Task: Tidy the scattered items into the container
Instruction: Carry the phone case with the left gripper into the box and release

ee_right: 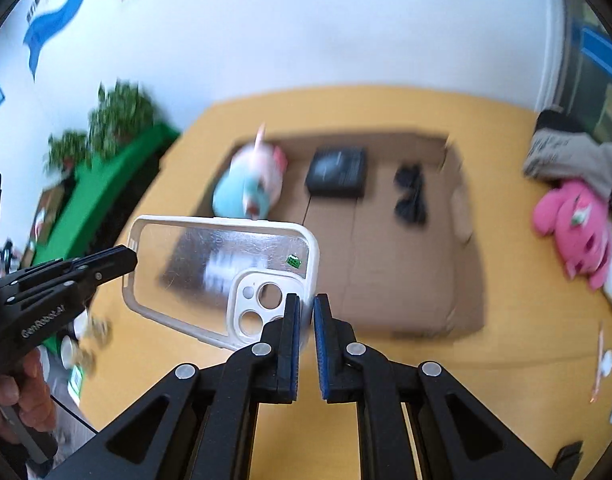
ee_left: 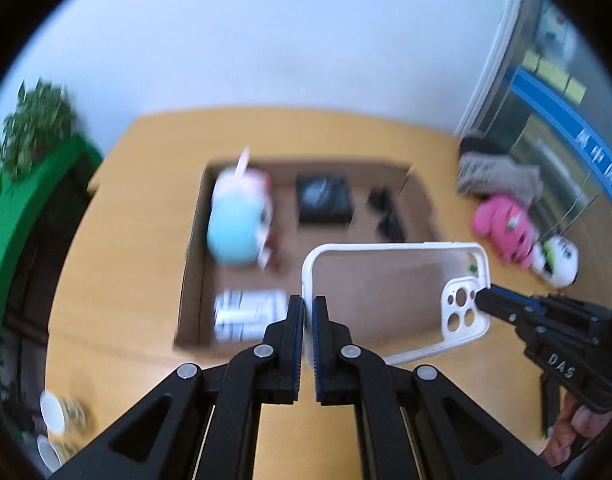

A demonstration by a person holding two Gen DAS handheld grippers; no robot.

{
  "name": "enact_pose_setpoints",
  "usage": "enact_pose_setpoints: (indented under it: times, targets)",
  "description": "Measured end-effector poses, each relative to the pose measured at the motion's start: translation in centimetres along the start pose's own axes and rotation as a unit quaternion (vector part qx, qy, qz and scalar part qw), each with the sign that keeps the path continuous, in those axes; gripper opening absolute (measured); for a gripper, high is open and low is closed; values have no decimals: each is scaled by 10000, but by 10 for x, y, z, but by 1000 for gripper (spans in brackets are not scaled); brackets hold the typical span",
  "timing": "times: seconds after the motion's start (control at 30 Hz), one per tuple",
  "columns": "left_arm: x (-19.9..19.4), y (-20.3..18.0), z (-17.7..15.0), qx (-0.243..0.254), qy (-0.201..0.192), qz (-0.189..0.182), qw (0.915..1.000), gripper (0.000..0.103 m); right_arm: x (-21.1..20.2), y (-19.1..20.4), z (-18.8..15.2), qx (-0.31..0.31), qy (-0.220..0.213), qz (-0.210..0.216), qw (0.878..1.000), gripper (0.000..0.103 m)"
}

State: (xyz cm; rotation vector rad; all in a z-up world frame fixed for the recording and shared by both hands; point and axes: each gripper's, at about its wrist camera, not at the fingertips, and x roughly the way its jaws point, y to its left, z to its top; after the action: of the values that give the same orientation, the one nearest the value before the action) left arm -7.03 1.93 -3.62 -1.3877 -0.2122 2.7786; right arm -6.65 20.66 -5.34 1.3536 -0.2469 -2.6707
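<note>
**Above the box, two grippers held one phone case**

Over the yellow table [ee_left: 106, 272], the left gripper [ee_left: 308, 312] pinched one short end of the clear phone case [ee_left: 386, 300]. The right gripper [ee_right: 304, 312] pinched the other end, by the camera holes. Both were squeezed tight on it. The case hung in the air above the cardboard box [ee_right: 406, 280]. Inside the box lay a blue plush toy [ee_left: 234, 228] and a small black box [ee_left: 324, 200]. A pink plush toy [ee_right: 574, 224] sat outside on the table.
</note>
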Motion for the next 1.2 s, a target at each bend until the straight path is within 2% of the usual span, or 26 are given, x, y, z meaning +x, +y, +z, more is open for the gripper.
enact_pose_setpoints:
  times: [0.2,0.37,0.53,0.7,0.87,1.0,1.2]
  targets:
    - [5,-23,55,254,-267,-82,9993,4,-21,-15,45,166,-355,-153,9991,7]
    - [39,-26,74,228,32,-247,9994,4,-1,-38,70,311,-198,-199,9991,7]
    - [99,-22,75,36,586,-361,9976,4,51,-60,71,334,147,-315,9988,7]
    - [165,-16,65,101,1119,-76,9936,4,123,-74,63,249,684,-345,9967,7]
    - [236,2,49,-29,1739,105,9847,3,202,-91,52,299,1398,-200,9895,7]
    - [272,6,41,-23,2023,238,9790,3,249,-101,40,275,1904,-202,9811,7]
    - [299,13,27,-162,2371,364,9707,7,283,-111,33,317,2325,-188,9719,8]
